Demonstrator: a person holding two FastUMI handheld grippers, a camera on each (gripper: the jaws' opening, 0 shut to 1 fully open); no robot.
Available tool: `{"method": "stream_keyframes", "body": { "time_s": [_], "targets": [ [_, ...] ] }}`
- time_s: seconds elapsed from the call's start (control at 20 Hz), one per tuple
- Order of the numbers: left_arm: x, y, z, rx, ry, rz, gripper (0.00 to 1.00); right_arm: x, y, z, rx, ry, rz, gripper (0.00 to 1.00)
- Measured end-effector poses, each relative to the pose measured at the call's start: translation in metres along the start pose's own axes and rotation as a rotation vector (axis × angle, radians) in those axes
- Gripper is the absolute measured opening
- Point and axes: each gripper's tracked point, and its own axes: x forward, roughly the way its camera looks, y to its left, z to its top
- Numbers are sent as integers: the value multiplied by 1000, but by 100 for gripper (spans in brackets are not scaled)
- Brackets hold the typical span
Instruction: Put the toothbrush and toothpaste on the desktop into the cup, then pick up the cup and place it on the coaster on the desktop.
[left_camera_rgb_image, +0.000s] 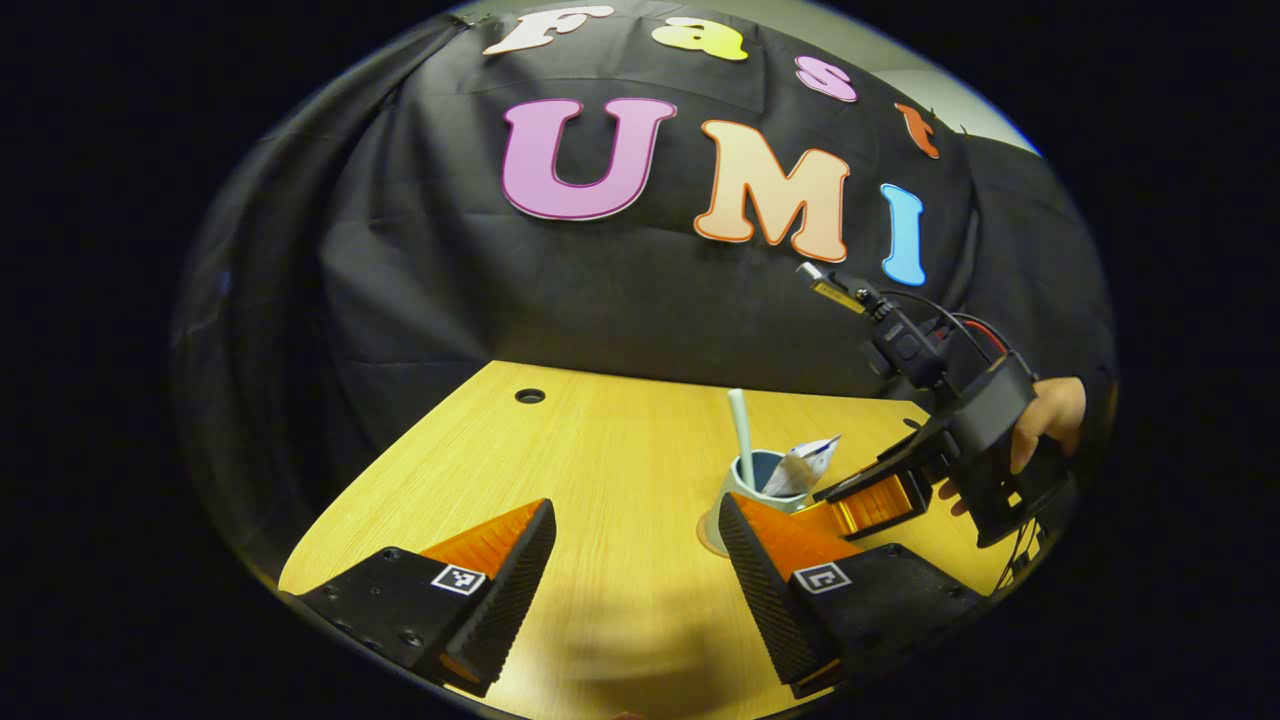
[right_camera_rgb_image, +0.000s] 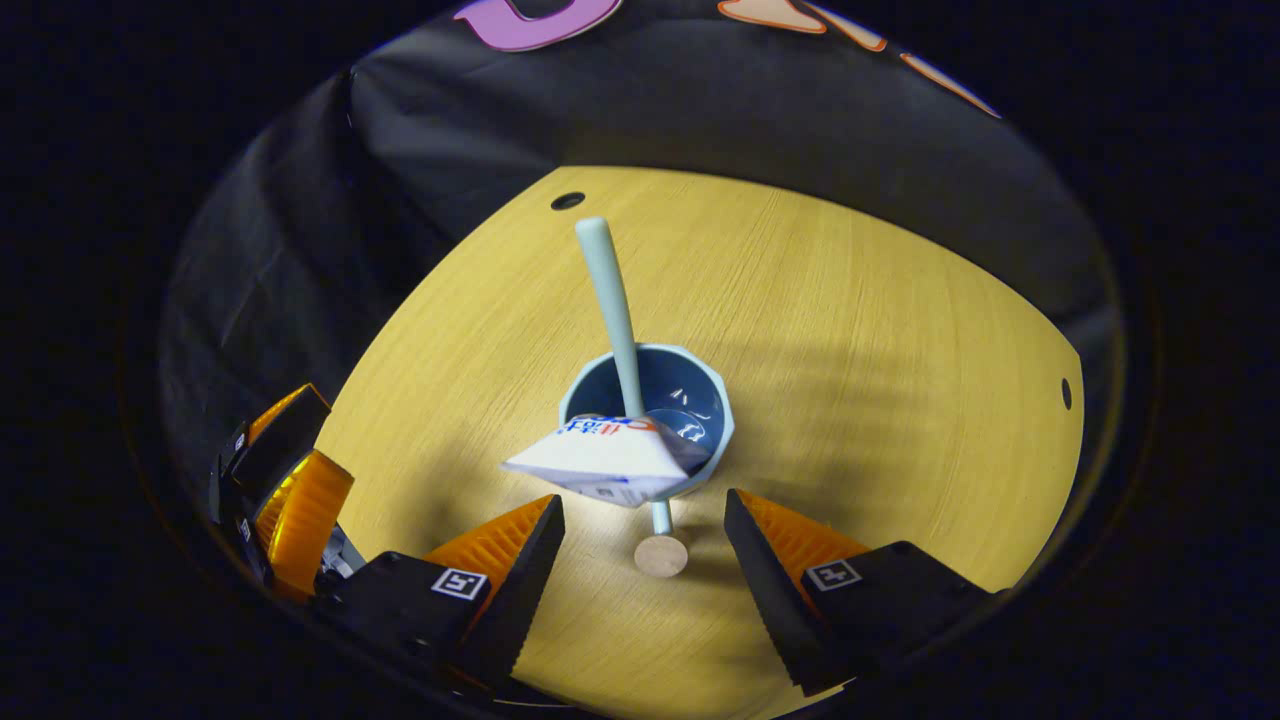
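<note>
On the desk (right_camera_rgb_image: 850, 330), just ahead of the spread, empty right gripper (right_camera_rgb_image: 645, 545), stands the cup (right_camera_rgb_image: 690, 400) holding toothbrush (right_camera_rgb_image: 612, 300) and toothpaste (right_camera_rgb_image: 610, 462).

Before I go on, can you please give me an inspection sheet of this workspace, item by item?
Surface: wooden desktop, with a cable hole.
Job's things: toothbrush and toothpaste stand in the cup; coaster, a tan disc at the cup's foot, contact unclear.
Clutter: nothing seen.
Grippers: left claw open, empty; right claw open, close to the cup, held by a hand.
Cables: black and red wires behind the right claw.
Surroundings: black cloth wall.
</note>
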Motion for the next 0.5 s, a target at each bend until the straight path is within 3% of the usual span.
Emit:
{"method": "stream_keyframes", "body": {
  "time_s": [0.05,0.2,0.25,0.5],
  "targets": [
    [0,-7,4,7,-4,-9,95,-11,-3,5,5,-63,-5,99],
    [-1,-29,17,17,-20,-32,95,-53,-16,18,-1,-260,-35,95],
    [-1,-37,22,12,-29,-38,95,-71,-21,22,-3,-336,-56,99],
    [-11,-69,55,-12,-116,-1,95,-165,-57,28,7,-716,-223,99]
  ]
}}
